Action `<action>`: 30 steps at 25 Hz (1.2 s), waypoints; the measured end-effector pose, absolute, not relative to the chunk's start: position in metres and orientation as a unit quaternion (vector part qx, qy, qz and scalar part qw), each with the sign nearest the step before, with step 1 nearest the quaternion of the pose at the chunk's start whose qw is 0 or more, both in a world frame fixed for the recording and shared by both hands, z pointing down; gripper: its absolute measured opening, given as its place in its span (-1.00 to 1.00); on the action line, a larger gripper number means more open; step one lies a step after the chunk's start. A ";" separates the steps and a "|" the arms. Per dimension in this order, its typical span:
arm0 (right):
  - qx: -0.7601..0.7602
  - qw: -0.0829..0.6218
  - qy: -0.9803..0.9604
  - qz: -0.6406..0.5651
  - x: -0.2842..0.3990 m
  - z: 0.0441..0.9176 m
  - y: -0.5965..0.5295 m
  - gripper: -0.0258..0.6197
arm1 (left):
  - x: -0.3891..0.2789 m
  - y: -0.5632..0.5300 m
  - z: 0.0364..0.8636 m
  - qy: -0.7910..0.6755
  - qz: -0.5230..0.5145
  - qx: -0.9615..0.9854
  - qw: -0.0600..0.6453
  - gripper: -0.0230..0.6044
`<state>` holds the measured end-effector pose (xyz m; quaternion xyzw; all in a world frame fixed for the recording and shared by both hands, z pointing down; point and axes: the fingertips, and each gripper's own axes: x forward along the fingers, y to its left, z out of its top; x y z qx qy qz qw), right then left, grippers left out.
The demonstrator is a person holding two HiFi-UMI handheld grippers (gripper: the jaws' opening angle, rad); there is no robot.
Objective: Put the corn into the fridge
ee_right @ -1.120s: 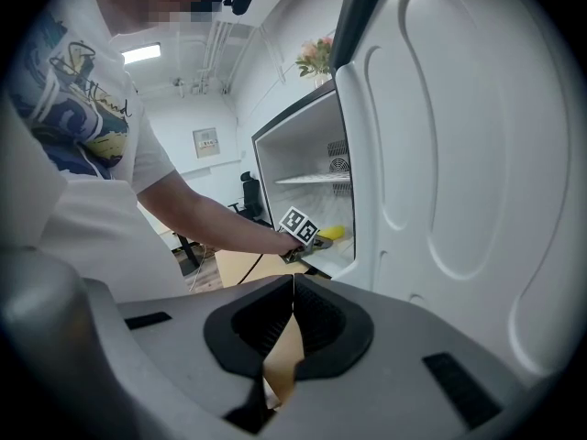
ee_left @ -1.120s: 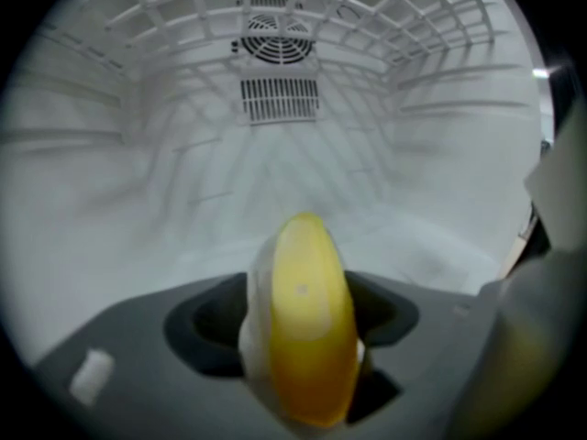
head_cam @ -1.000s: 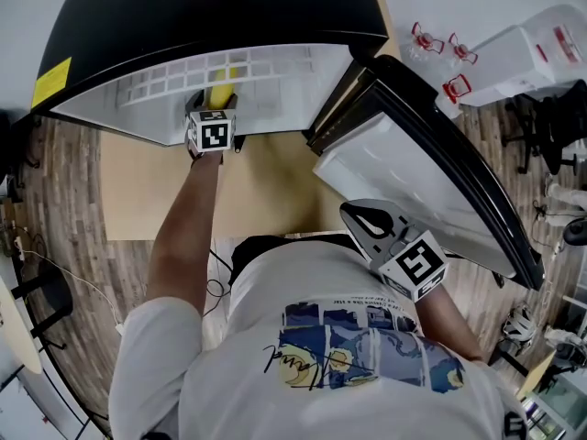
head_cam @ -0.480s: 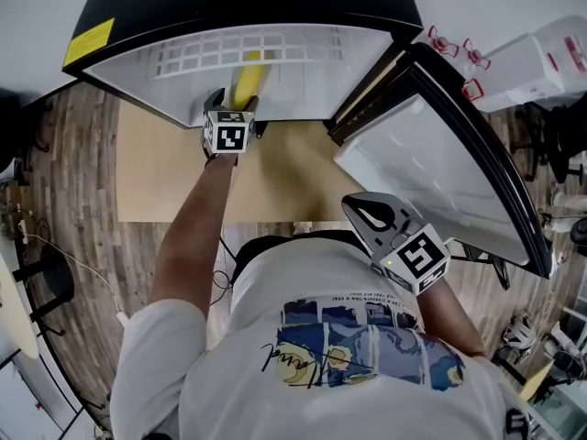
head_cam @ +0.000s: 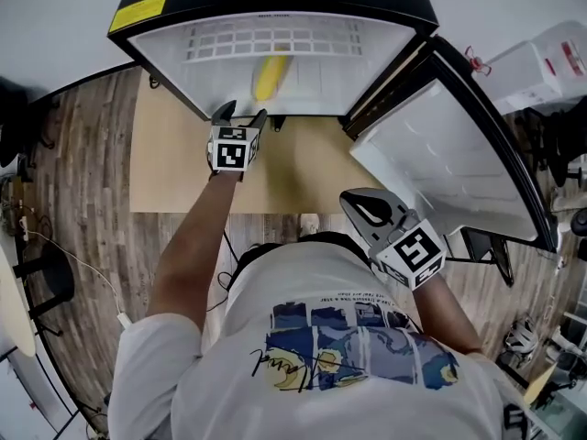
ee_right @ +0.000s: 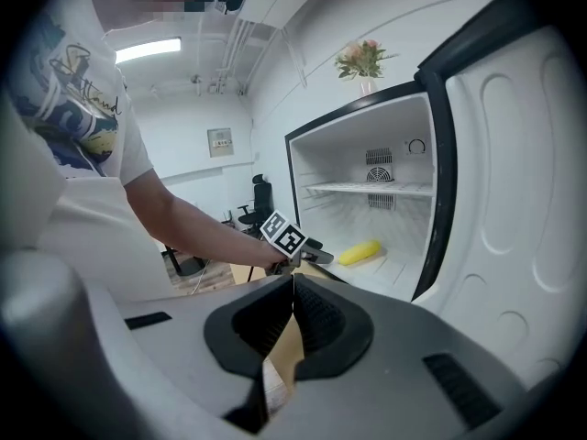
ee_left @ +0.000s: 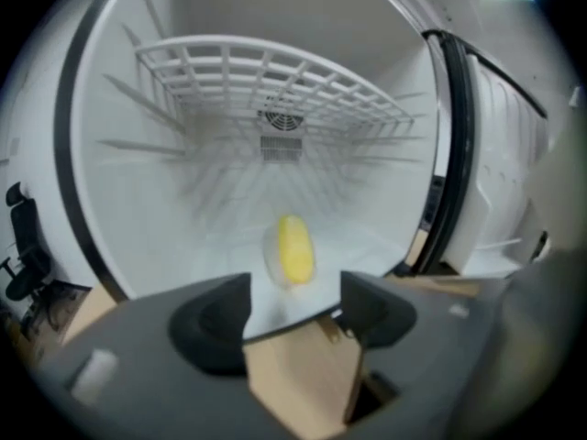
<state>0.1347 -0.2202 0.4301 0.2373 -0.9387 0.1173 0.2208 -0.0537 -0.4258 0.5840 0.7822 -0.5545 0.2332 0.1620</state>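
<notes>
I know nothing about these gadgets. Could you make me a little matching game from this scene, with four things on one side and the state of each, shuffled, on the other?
Things:
1. corn
2. fridge door
3. left hand-held gripper
4. right hand-held gripper

States:
A. jaws pressed together, nothing held
B. swung wide open
C. lying inside the fridge, under the wire shelf
D. jaws apart, nothing between them

Pairs: 1-C, 2-B, 3-D, 4-A.

Note: the left hand-held gripper's jaws have just been closing a little, with nothing between them.
</notes>
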 end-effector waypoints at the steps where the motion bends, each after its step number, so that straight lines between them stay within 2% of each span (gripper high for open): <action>1: 0.239 0.220 -0.939 0.115 0.130 0.429 -0.217 -0.88 | -0.054 -0.418 0.581 -0.551 0.227 0.786 0.165 0.04; 17: 0.276 0.209 -0.933 0.097 0.058 0.429 -0.148 -0.88 | -0.107 -0.243 0.530 -0.476 0.181 0.845 0.166 -0.71; 30: 0.307 0.209 -0.923 0.097 0.006 0.434 -0.066 -0.88 | -0.144 -0.117 0.478 -0.427 0.145 0.880 0.149 -0.89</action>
